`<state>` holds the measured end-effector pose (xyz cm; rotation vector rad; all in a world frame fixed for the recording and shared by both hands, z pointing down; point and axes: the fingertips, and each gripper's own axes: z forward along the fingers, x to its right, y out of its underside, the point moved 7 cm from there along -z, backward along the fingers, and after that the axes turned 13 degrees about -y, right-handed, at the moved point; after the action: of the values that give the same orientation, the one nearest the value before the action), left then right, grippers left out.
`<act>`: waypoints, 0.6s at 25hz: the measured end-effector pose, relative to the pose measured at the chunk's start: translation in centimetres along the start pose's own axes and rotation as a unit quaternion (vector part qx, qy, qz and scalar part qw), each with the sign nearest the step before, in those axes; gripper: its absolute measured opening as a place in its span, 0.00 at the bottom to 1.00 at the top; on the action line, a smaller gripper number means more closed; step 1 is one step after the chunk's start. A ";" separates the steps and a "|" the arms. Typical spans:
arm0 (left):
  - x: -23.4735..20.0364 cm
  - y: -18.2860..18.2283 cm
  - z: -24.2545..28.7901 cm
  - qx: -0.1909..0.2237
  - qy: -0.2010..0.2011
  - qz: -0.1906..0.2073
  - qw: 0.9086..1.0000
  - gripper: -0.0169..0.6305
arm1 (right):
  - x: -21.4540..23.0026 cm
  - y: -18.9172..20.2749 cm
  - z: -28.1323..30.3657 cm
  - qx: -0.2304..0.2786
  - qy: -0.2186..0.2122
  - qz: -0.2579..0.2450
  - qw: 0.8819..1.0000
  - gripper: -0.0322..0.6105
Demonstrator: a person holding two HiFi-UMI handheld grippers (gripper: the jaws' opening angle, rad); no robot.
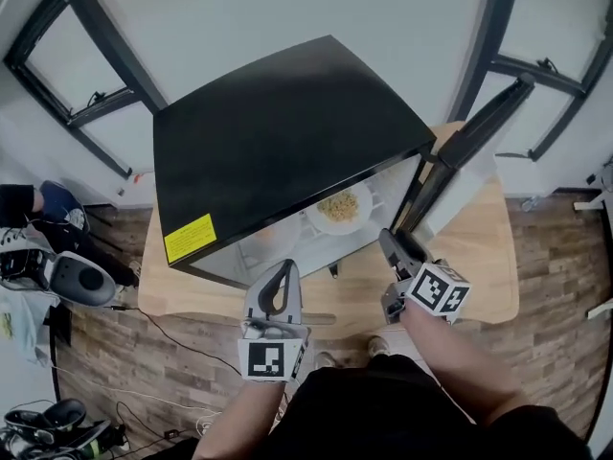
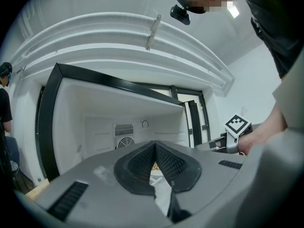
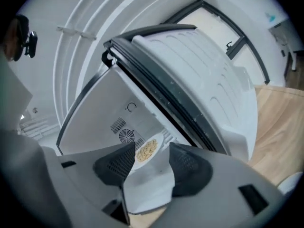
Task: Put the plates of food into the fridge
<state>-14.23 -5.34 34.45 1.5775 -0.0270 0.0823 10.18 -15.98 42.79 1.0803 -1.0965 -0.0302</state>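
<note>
A white plate of pale food (image 1: 340,207) lies on the floor of the black mini fridge (image 1: 278,132), near its front right. The fridge door (image 1: 479,132) stands swung open on the right. My right gripper (image 1: 391,244) hovers just in front of the opening, open and with nothing between its fingers. Past its pads, in the right gripper view, the plate (image 3: 147,148) sits apart from them, and the gripper (image 3: 152,152) holds nothing. My left gripper (image 1: 285,270) points level at the fridge's left half, jaws shut and empty (image 2: 154,146).
The fridge stands on a wooden table (image 1: 488,276) with bare wood to its right. The open door (image 3: 199,80) blocks the right side. Another person (image 1: 19,209) sits at the far left. Cables and shoes (image 1: 57,429) lie on the floor.
</note>
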 end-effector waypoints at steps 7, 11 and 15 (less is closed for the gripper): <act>3.6 1.0 0.6 -0.002 0.046 0.015 0.999 0.03 | 2.1 0.0 -7.9 0.082 0.012 0.020 0.996 0.40; 5.8 0.9 0.9 0.002 0.081 0.025 0.996 0.03 | 3.5 0.8 -12.6 0.107 0.047 0.038 0.992 0.40; 8.1 1.4 1.2 -0.003 0.112 0.024 0.993 0.03 | 4.8 2.3 -17.7 0.132 0.093 0.057 0.985 0.40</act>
<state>-6.25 -6.28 36.36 1.5536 0.1102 0.2954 24.40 -5.08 47.24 1.2272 -1.0103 0.3091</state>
